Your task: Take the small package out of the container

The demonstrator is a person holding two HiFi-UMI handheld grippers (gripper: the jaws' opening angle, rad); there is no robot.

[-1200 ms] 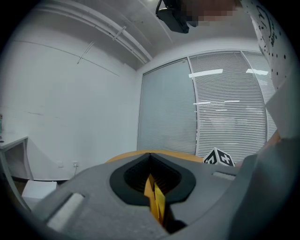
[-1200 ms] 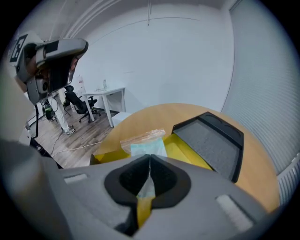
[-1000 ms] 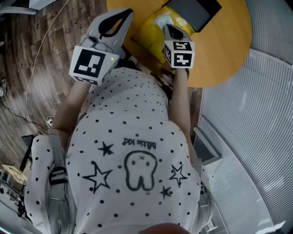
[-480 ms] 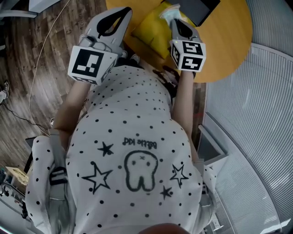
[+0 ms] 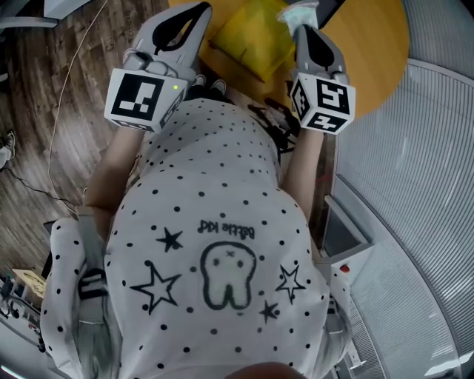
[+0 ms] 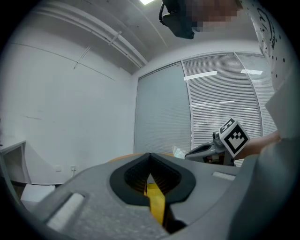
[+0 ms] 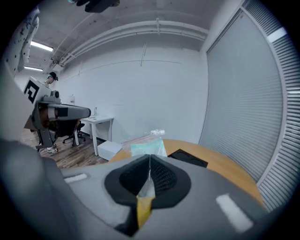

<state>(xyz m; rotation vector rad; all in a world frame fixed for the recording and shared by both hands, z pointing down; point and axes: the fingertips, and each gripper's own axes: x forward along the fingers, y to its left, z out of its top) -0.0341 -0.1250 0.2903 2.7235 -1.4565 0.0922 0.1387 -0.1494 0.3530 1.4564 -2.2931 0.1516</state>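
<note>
Orange round desk (image 5: 370,66) below: my right fingers (image 7: 165,178) pinched shut on a small clear plastic package (image 7: 147,146) by its edge, my left fingers (image 6: 165,177) clamped a soft yellow bag (image 5: 252,37); slick film might have slipped.

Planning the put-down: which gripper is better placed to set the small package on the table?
Right. The right gripper is shut on the small package, by the table; the left gripper is clamped on the yellow bag.

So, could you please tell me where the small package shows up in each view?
Head view: small package at the top edge, at the right gripper's tip.
Left gripper view: right of centre, just left of that gripper.
Right gripper view: centre, above its shut fingers.
Shared landmark: orange table.
</note>
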